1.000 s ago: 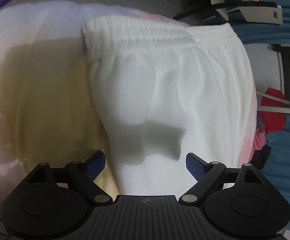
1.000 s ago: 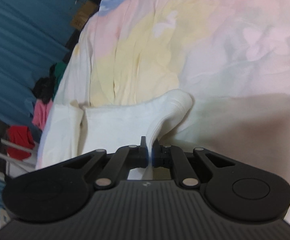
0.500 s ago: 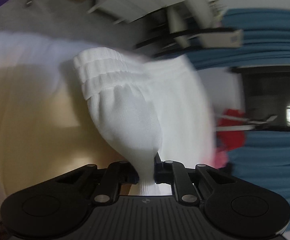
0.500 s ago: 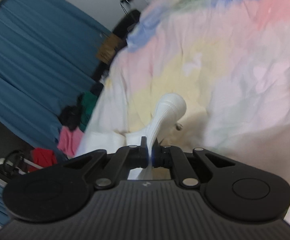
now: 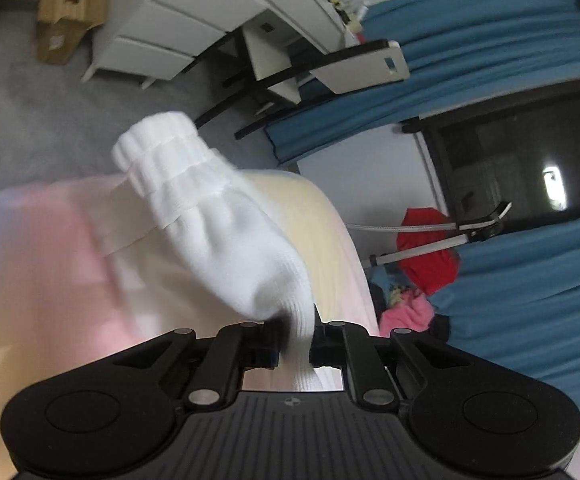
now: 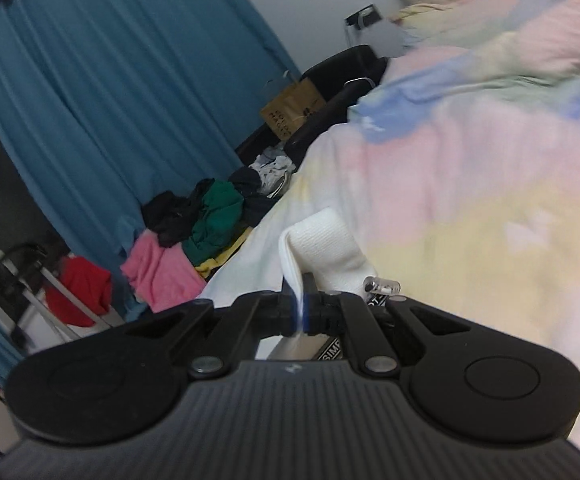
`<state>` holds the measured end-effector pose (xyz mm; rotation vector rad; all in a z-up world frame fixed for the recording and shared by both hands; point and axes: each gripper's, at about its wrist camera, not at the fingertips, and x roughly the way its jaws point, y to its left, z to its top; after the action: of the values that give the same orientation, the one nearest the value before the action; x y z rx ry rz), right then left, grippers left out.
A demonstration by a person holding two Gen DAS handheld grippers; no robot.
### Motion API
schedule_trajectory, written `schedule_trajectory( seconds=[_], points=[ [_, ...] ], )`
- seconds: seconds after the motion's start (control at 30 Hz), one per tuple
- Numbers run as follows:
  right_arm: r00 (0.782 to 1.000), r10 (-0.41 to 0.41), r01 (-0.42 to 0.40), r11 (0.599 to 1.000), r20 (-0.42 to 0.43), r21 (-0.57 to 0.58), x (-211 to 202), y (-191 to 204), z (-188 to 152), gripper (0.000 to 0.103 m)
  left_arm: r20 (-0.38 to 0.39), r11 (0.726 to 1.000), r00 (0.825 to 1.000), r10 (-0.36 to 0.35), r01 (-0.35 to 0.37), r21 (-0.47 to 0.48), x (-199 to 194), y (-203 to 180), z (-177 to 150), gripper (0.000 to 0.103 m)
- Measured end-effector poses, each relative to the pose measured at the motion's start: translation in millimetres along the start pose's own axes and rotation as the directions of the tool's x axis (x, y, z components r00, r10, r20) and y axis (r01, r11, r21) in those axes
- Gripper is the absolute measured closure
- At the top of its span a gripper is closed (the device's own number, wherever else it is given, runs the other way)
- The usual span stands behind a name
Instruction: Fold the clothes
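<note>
A white ribbed garment with an elastic waistband (image 5: 217,220) is lifted above the pastel bed cover (image 5: 49,280). My left gripper (image 5: 296,338) is shut on its fabric, and the waistband end hangs out ahead of the fingers. My right gripper (image 6: 300,312) is shut on another edge of the same white garment (image 6: 322,248), which bunches just beyond the fingertips above the bed cover (image 6: 490,200). Most of the garment is hidden below both grippers.
A pile of pink, green, black and red clothes (image 6: 193,236) lies by the blue curtains (image 6: 109,100). A white desk with drawers (image 5: 193,28) and a black chair (image 5: 310,72) stand beyond the bed. A cardboard box (image 5: 65,16) sits on the grey floor.
My left gripper closed on the white garment, which earlier lay flat on the bed. Both grippers have lifted it up, and both views now tilt toward the room.
</note>
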<state>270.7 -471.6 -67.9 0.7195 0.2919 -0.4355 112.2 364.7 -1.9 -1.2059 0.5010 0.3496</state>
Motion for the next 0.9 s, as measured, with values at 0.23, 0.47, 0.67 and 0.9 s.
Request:
schedule_trajectory(
  seconds=[0.23, 0.47, 0.67, 0.9],
  points=[
    [0.998, -0.058, 0.054, 0.990, -0.029, -0.127, 134, 81, -28, 0.097, 0.010, 0.989, 0.990, 0.140, -0.141, 0.042, 184, -47, 44, 0.090],
    [0.985, -0.146, 0.119, 0.962, -0.095, -0.248, 223, 100, -74, 0.097, 0.029, 0.954, 0.964, 0.265, -0.266, 0.135, 282, -51, 46, 0.089],
    [0.987, -0.070, 0.038, 0.977, -0.145, -0.210, 226, 87, -75, 0.082, 0.015, 0.957, 0.974, 0.225, -0.224, 0.183, 279, -51, 43, 0.082],
    [0.983, 0.039, -0.060, 0.992, -0.178, -0.114, 148, 60, -58, 0.056, -0.010, 0.949, 0.996, 0.090, -0.083, 0.304, 211, -49, 34, 0.028]
  ],
)
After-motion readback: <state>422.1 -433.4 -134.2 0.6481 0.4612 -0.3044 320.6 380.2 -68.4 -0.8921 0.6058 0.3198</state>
